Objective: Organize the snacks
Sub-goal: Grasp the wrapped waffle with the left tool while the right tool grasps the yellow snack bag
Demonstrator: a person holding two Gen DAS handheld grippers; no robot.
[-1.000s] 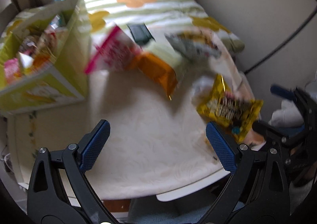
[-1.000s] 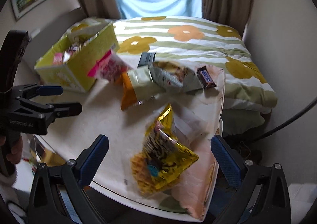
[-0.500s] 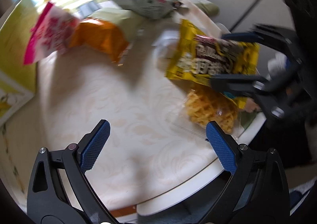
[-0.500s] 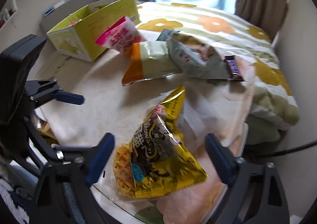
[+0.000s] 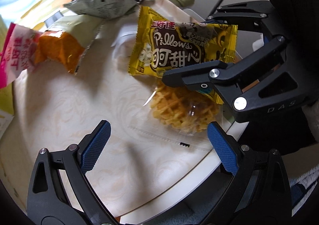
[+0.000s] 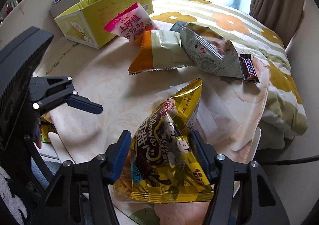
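The yellow Pillows snack bag (image 6: 169, 157) sits right between the blue pads of my right gripper (image 6: 162, 155) at the near edge of the table (image 5: 65, 109), and the jaws are closing on it, both pads already against its sides. It rests on a clear packet of lattice crisps (image 5: 177, 111). My left gripper (image 5: 157, 145) hangs wide open, holding nothing, just beside that packet, while the yellow-green box (image 6: 93, 19) stands well apart at the far side.
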